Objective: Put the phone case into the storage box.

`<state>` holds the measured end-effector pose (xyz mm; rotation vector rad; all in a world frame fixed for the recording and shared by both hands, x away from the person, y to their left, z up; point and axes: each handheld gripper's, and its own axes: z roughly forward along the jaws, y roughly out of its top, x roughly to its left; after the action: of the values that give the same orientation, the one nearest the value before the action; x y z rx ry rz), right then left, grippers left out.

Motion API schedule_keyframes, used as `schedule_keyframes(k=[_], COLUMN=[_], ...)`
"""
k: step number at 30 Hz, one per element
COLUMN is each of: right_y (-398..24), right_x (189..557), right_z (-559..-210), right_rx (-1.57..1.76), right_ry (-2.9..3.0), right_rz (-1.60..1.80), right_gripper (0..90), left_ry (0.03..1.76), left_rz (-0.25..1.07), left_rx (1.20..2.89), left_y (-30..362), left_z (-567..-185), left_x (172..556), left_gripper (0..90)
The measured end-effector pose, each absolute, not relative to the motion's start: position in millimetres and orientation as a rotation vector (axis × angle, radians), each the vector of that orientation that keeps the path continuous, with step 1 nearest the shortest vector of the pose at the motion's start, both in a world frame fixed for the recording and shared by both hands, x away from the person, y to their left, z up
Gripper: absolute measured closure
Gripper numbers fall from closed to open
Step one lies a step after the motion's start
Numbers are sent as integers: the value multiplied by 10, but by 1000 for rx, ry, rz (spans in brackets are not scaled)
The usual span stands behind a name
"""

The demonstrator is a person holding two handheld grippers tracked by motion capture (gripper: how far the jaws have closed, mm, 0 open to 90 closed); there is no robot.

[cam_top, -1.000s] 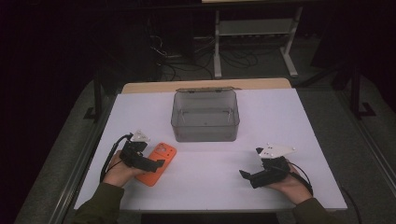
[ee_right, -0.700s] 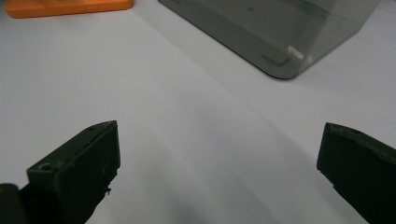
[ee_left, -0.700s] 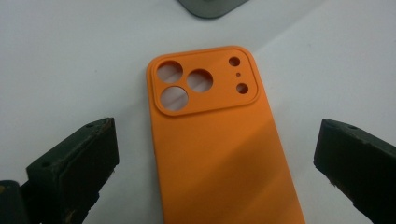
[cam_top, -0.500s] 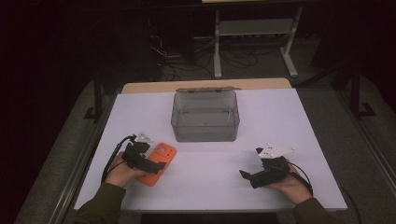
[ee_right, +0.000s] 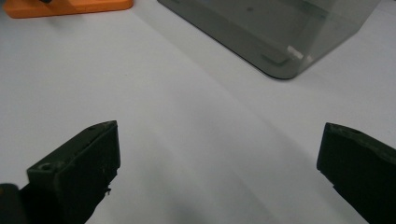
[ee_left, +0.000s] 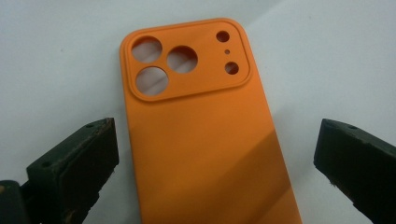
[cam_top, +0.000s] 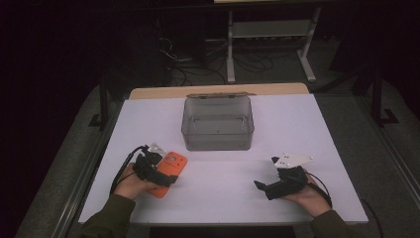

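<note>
left gripper [ee_left: 217, 154] gapes wide astride my orange phone case [ee_left: 205, 126] at lower left, nothing gripped yet, box [cam_top: 218, 124] unfilled.

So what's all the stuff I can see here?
phone case: 1, orange, on the table's left front, between the left gripper's open jaws
box: 1, clear grey, lid open, middle of the table toward the back
table: 1, white top
shelf: 1, pale, on the floor beyond the table
left gripper: 1, black, open, over the phone case
right gripper: 1, black, open, on the right front, holding nothing
hands: 2, one on each gripper
</note>
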<state>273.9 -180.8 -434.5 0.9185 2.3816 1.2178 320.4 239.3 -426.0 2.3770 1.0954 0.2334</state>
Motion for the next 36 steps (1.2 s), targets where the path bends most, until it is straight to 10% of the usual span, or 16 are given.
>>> schedule_keyframes(k=[36], right_y=[-1810], right_x=[2739], right_z=[-4343], right_rx=[922], right_ry=[2380], right_rz=[1218], right_gripper=[0], left_ry=[1161], left_rz=[216], left_rx=[2452], left_y=[2365], left_z=[-4352], left_x=[3242], left_gripper=[0])
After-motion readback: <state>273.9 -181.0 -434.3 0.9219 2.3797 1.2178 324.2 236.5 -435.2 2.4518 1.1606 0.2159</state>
